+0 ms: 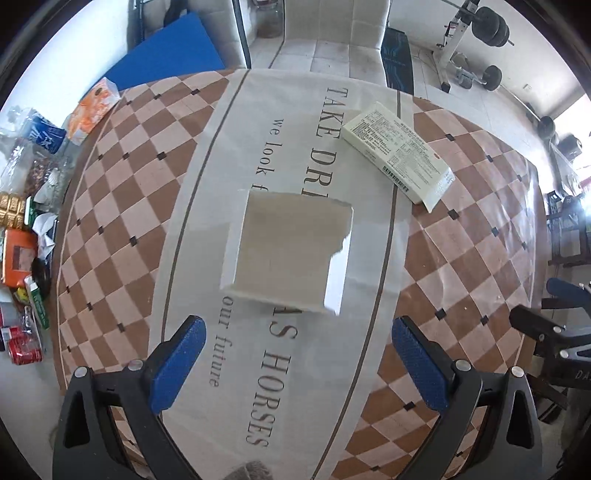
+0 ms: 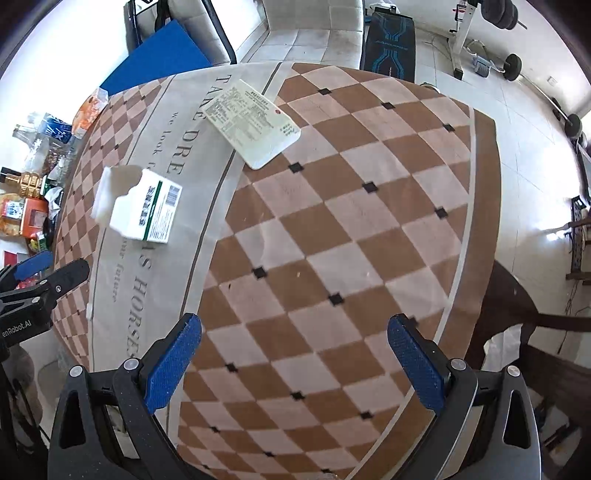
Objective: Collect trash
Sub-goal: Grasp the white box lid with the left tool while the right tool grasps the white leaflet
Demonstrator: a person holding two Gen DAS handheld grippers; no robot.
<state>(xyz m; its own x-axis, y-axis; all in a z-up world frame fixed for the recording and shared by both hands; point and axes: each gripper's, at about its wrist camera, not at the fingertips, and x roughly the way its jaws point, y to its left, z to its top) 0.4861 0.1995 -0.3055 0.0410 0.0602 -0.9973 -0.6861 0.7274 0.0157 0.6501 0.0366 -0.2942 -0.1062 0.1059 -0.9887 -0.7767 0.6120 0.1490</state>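
Torn carton (image 1: 291, 254) (flat); jaws apart

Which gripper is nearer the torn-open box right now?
Left. The left gripper is open right in front of the torn-open box, which lies just beyond its fingers. The right gripper sits further off, with the box up-left of it.

Home room w/ gym corner. Tiled floor (image 1: 332, 51), barbell rack (image 1: 476, 33), weight bench (image 2: 391, 40). Tabletop (image 2: 351, 240) w/ checked cloth; snack packs (image 1: 22, 236) at edge.

"take", "horses" on tablecloth (image 1: 229, 155), box print unreadable
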